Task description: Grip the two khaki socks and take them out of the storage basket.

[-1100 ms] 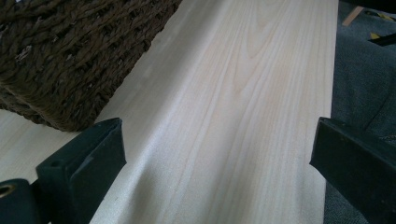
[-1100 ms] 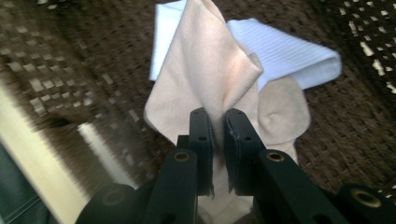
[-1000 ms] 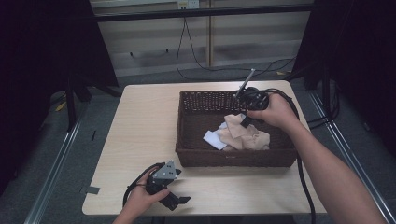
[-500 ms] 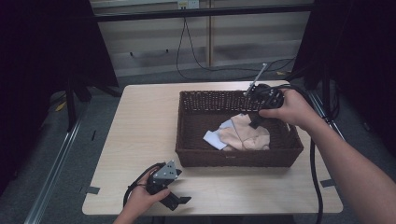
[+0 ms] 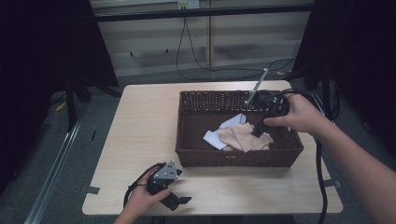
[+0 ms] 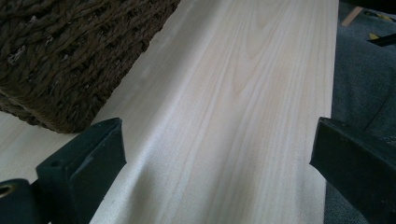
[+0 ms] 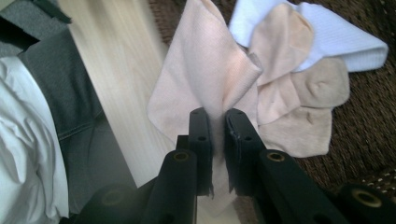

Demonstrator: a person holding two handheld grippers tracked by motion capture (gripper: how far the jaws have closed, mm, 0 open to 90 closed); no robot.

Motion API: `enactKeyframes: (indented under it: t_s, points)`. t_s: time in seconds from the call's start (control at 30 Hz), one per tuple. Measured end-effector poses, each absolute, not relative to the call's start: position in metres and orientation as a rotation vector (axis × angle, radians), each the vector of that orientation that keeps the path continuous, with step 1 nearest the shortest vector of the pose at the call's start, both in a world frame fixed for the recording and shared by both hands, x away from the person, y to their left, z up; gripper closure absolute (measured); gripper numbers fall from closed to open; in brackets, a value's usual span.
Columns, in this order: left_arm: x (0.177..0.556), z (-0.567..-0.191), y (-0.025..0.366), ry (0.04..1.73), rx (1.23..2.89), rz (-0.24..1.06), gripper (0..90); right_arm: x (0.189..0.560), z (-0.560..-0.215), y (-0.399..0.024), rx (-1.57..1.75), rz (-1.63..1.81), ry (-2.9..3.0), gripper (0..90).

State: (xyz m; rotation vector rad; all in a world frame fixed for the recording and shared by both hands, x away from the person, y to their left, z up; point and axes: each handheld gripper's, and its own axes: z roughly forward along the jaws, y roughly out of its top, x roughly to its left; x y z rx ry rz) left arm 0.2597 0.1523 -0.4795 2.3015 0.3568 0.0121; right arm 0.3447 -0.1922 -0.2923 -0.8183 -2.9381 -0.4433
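Right gripper [image 5: 258,129] risen, jaws pinching beige cloth [image 7: 205,70] above basket [image 5: 233,156].

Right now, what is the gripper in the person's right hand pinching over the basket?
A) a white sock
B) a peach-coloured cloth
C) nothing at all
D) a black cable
B: in the right gripper view the right gripper has its jaws shut on a fold of the peach-coloured cloth, above the wicker basket.

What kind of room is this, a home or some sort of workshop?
Probably a lab or recording studio, not a home: a bare wooden table stands between black curtains, loose cables hang down the back wall, and each hand works a cabled claw.
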Motion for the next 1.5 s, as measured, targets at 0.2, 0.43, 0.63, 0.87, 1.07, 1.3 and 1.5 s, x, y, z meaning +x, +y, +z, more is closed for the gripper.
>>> enactKeyframes:
  t_s: [0.2, 0.43, 0.63, 0.87, 1.07, 1.3, 1.5]
  points:
    - [0.259, -0.479, 0.152, 0.359, 2.305, 0.015, 2.6, 0.331, -0.292, -0.184, -0.741, -0.422, -2.941, 82.2]
    - [0.259, -0.48, 0.152, 0.357, 2.305, 0.018, 2.6, 0.317, -0.304, -0.172, -0.65, -0.425, -2.946, 82.2]
    - [0.26, -0.48, 0.152, 0.357, 2.298, 0.017, 2.6, 0.307, -0.314, -0.165, -0.592, -0.396, -2.951, 82.2]
    - [0.259, -0.479, 0.152, 0.363, 2.3, 0.018, 2.6, 0.296, -0.328, -0.153, -0.524, -0.387, -2.947, 82.2]
    - [0.259, -0.479, 0.152, 0.365, 2.299, 0.016, 2.6, 0.292, -0.349, -0.143, -0.49, -0.352, -2.938, 82.0]
    - [0.259, -0.479, 0.152, 0.359, 2.298, 0.018, 2.6, 0.291, -0.381, -0.134, -0.48, -0.301, -2.955, 81.7]
    - [0.259, -0.479, 0.153, 0.356, 2.308, 0.018, 2.5, 0.29, -0.405, -0.125, -0.449, -0.247, -2.968, 77.7]
